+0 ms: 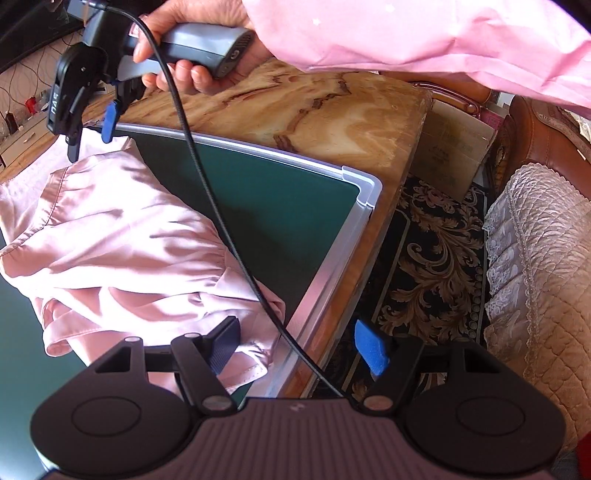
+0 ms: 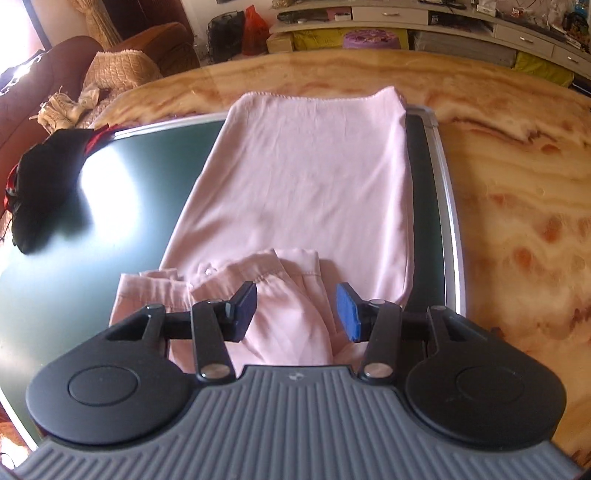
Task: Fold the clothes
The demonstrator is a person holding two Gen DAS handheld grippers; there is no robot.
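The pink garment (image 2: 303, 177) lies spread lengthwise on the green board (image 2: 147, 162), running straight ahead of the right hand-held gripper (image 2: 297, 314) toward the board's far edge, where its end reaches just onto the tabletop (image 2: 517, 206). Its near end is bunched into folds with stitched hems, and that bunch sits directly in front of and under the right hand-held gripper, whose blue pads (image 2: 347, 314) stand apart with fabric showing in the gap; nothing is pinched between them.

In the left wrist view the same garment (image 1: 122, 236) is crumpled on the board (image 1: 280, 206), ahead and to the left of the left hand-held gripper (image 1: 297, 345). This one is spread wide: one pad hangs over the garment's near edge, the other over the board's silver frame (image 1: 332, 266) and the tabletop's edge. It grips nothing. A black cable (image 1: 221, 221) runs across the view from it toward the right hand-held gripper (image 1: 90, 118), held by the right hand (image 1: 184, 48) in a pink sleeve (image 1: 424, 40), fingers pointing down above the garment's far part.

To the left of the right hand-held gripper, a black and red cloth (image 2: 40, 184) lies on the board's edge. Beyond the tabletop are a sofa (image 2: 122, 55) and shelves (image 2: 461, 22); a patterned rug (image 1: 436, 258) covers the floor to the right of the left one.
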